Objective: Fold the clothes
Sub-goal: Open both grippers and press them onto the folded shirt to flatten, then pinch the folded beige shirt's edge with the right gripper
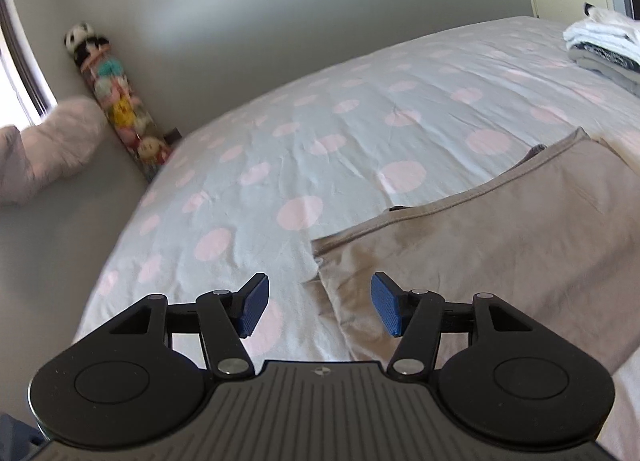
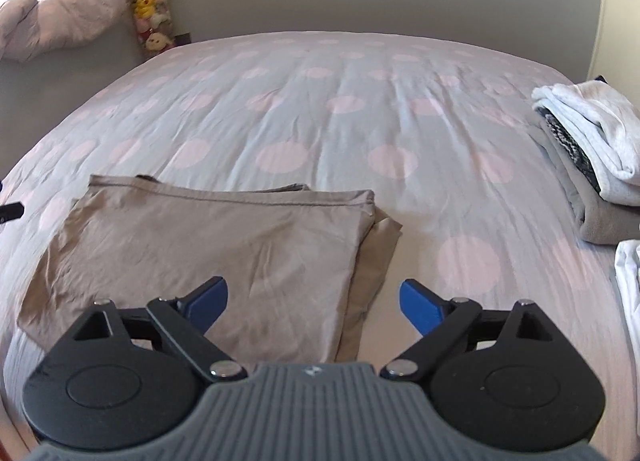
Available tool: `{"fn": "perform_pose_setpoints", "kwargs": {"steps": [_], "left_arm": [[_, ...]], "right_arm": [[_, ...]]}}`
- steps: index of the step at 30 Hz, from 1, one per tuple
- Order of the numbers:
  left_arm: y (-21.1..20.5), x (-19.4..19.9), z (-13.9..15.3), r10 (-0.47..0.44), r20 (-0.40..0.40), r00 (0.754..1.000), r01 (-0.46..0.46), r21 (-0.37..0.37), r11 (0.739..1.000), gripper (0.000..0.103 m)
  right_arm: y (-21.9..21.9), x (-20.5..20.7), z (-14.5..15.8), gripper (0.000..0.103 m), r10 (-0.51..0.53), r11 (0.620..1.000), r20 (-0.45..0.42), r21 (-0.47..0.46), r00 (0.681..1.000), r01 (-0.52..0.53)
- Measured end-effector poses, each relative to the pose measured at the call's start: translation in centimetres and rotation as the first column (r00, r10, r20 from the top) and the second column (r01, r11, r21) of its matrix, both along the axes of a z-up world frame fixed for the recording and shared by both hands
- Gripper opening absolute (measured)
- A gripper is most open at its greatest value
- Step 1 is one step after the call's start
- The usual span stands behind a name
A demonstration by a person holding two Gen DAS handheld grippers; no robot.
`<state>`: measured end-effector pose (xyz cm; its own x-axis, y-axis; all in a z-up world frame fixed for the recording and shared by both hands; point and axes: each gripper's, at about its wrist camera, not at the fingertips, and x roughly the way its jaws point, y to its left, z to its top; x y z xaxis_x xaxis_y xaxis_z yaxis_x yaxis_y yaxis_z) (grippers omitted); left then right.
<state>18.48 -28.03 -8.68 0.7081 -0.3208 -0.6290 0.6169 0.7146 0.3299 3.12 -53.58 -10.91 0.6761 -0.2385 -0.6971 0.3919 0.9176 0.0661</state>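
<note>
the taupe folded garment (image 2: 208,245) lay flat on the polka-dot bed (image 2: 320,121), at eleven o'clock from the right claw (image 2: 314,303). both it and the left claw (image 1: 318,309) hung spread and empty above it, likely freeing the finished fold. the folded stack (image 2: 596,165) waited at two o'clock.

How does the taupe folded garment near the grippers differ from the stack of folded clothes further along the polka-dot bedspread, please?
The taupe folded garment is one piece lying flat and low; the stack of folded clothes holds several pieces piled high. The garment is one plain colour; the stack mixes white, dark patterned and grey. Both rest on the polka-dot bedspread, touched by neither gripper.
</note>
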Motion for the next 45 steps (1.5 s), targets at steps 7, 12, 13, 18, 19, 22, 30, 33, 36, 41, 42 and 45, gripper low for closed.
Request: {"fn": "perform_pose_setpoints", "kwargs": {"steps": [7,12,13,18,19,22,30,33,36,41,42,45], "left_arm": [[1.6,3.5,-1.1,0.028,-0.158,0.987,-0.059,-0.199,0.978,0.055],[4.1,4.8,-2.5,0.095,-0.199,0.975,-0.152,-0.294,0.943,0.061],[4.6,5.2,-2.7,0.109,-0.219,0.970,-0.175,-0.308,0.935,0.063],[6.0,6.6,-3.5,0.139,-0.293,0.946,-0.233,-0.315,0.920,0.065],[6.2,7.1,-3.7,0.136,-0.321,0.937,-0.242,-0.318,0.917,0.066],[6.7,8.0,-4.1,0.141,-0.356,0.924,-0.265,-0.331,0.906,0.066],[4.6,8.9,-4.9,0.126,-0.350,0.928,-0.241,-0.307,0.921,0.067],[4.4,9.2,-5.2,0.127,-0.356,0.926,-0.240,-0.294,0.925,0.069],[4.7,9.6,-5.9,0.109,-0.400,0.910,-0.247,-0.311,0.918,0.074],[4.5,10.6,-8.0,0.140,-0.474,0.870,-0.284,-0.247,0.927,0.074],[4.5,10.7,-8.2,0.138,-0.475,0.869,-0.282,-0.247,0.927,0.074],[4.5,11.1,-8.6,0.140,-0.483,0.865,-0.288,-0.249,0.925,0.075]], "right_arm": [[-2.8,1.6,-1.7,0.095,-0.067,0.990,0.000,0.121,0.998,0.067],[-4.0,3.2,-2.7,0.095,-0.076,0.980,-0.011,0.185,0.997,0.077],[-4.2,3.5,-2.8,0.095,-0.078,0.978,-0.010,0.195,0.997,0.079],[-5.4,4.7,-3.1,0.095,-0.093,0.973,-0.012,0.210,0.996,0.094],[-5.7,4.8,-3.1,0.095,-0.100,0.971,-0.013,0.215,0.995,0.100],[-7.0,5.2,-3.3,0.095,-0.123,0.963,-0.027,0.238,0.992,0.125],[-10.7,6.0,-5.3,0.093,-0.190,0.912,-0.040,0.363,0.981,0.192],[-10.9,6.2,-6.1,0.084,-0.185,0.903,-0.056,0.383,0.981,0.192],[-10.7,6.5,-6.9,0.073,-0.165,0.902,-0.079,0.392,0.983,0.183],[-10.4,6.5,-7.5,0.070,-0.152,0.912,-0.085,0.372,0.985,0.172],[-10.4,6.5,-7.5,0.069,-0.149,0.914,-0.086,0.367,0.985,0.170],[-10.4,6.4,-7.5,0.059,-0.135,0.915,-0.078,0.372,0.988,0.155]]}}
